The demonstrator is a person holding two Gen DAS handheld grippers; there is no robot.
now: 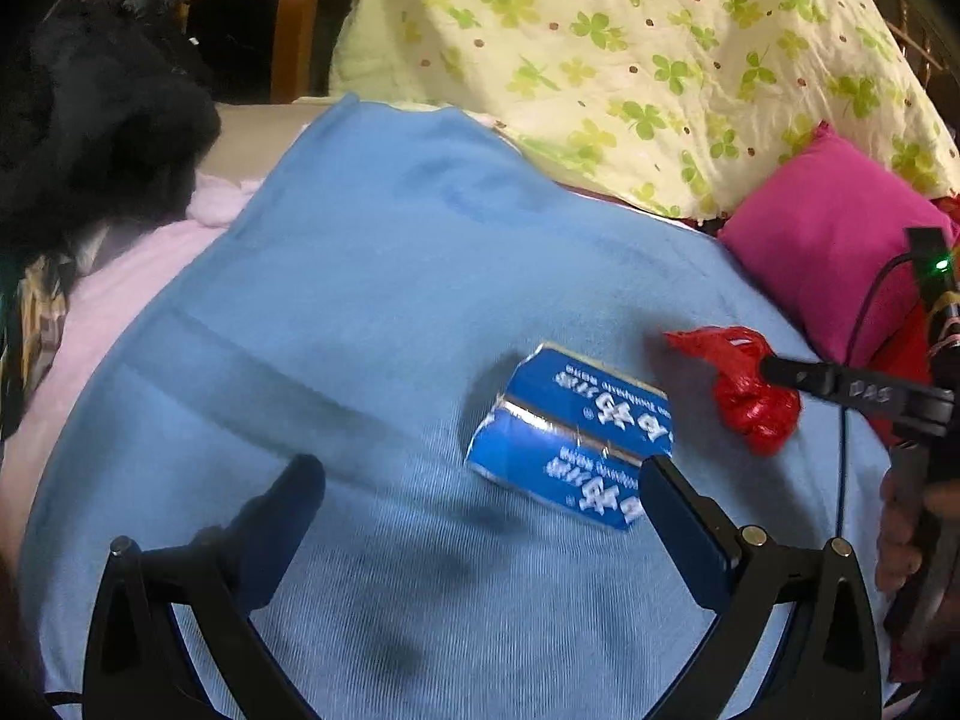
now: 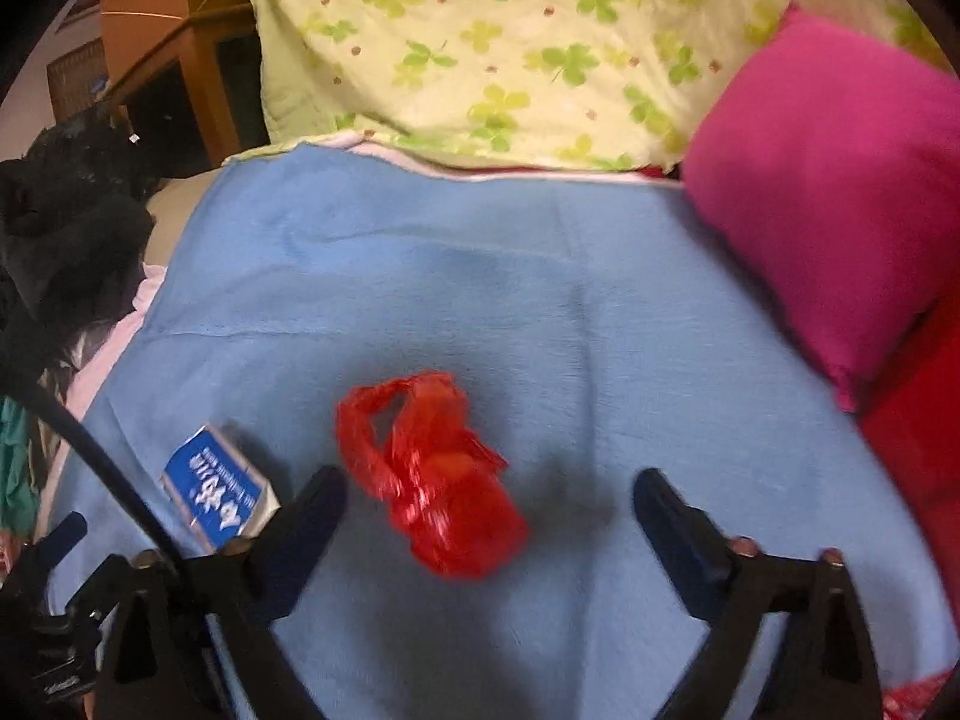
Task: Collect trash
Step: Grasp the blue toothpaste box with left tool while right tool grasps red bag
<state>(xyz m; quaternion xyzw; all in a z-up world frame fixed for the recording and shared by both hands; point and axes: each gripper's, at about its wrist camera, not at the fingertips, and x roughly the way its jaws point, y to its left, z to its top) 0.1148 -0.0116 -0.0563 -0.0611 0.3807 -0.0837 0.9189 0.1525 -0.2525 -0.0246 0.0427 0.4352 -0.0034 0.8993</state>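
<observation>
A flattened blue toothpaste box (image 1: 570, 432) lies on the blue blanket (image 1: 360, 300). My left gripper (image 1: 480, 474) is open above the blanket, its right finger just in front of the box. A crumpled red plastic bag (image 1: 744, 390) lies to the right of the box. In the right wrist view the red bag (image 2: 438, 474) sits between the open fingers of my right gripper (image 2: 489, 492), nearer the left finger, and the box (image 2: 216, 492) lies at the left. The right gripper also shows at the right edge of the left wrist view (image 1: 840, 384).
A pink pillow (image 2: 840, 198) lies at the right of the blanket (image 2: 480, 276). A yellow-green clover-print quilt (image 1: 630, 48) is piled behind. Dark clothing (image 1: 90, 120) lies at the left, with a wooden cabinet (image 1: 288, 12) beyond. A red cloth (image 2: 918, 438) lies under the pillow.
</observation>
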